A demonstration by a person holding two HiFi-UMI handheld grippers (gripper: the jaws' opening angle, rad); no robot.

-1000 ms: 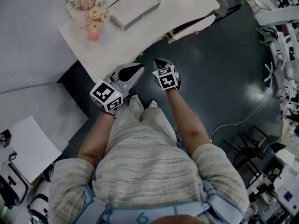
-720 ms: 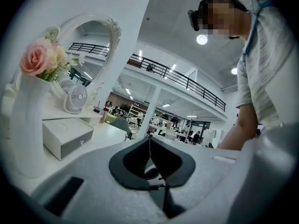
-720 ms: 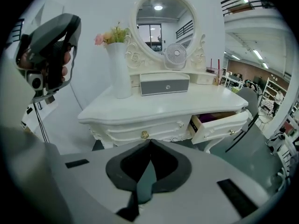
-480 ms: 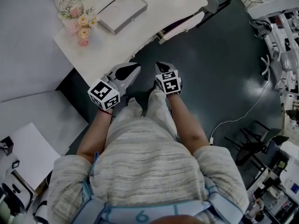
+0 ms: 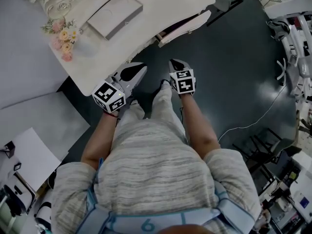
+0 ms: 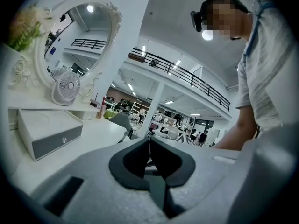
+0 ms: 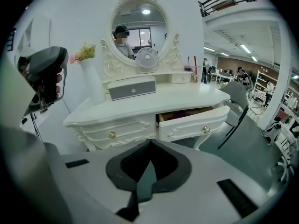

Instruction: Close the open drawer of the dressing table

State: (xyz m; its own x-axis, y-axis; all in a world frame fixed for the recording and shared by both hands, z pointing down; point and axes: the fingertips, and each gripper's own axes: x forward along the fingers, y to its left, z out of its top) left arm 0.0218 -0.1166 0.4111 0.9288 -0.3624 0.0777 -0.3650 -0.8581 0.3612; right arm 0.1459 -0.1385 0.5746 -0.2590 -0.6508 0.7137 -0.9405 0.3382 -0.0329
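The white dressing table [image 5: 161,4] stands ahead of me, seen from above in the head view. Its right-hand drawer [image 5: 190,24] is pulled out, and the right gripper view shows the drawer [image 7: 191,120] open with a gold knob [image 7: 206,129] on its front and a dark inside. The drawer to its left is closed. My left gripper [image 5: 142,66] hangs by the table's front edge, jaws shut and empty [image 6: 149,139]. My right gripper [image 5: 173,61] is over the dark floor, short of the open drawer, jaws shut on nothing [image 7: 149,141].
On the tabletop stand a grey-fronted box [image 5: 113,14], a vase of flowers [image 5: 62,38], a small fan [image 7: 147,57] and an oval mirror [image 7: 139,24]. A grey chair [image 7: 236,97] stands right of the table. A white cable [image 5: 253,123] lies on the floor at my right.
Both grippers have shifted rightward along the table's front, so the table and its box slid left in the head view. The open drawer now lies more directly ahead of the right gripper.
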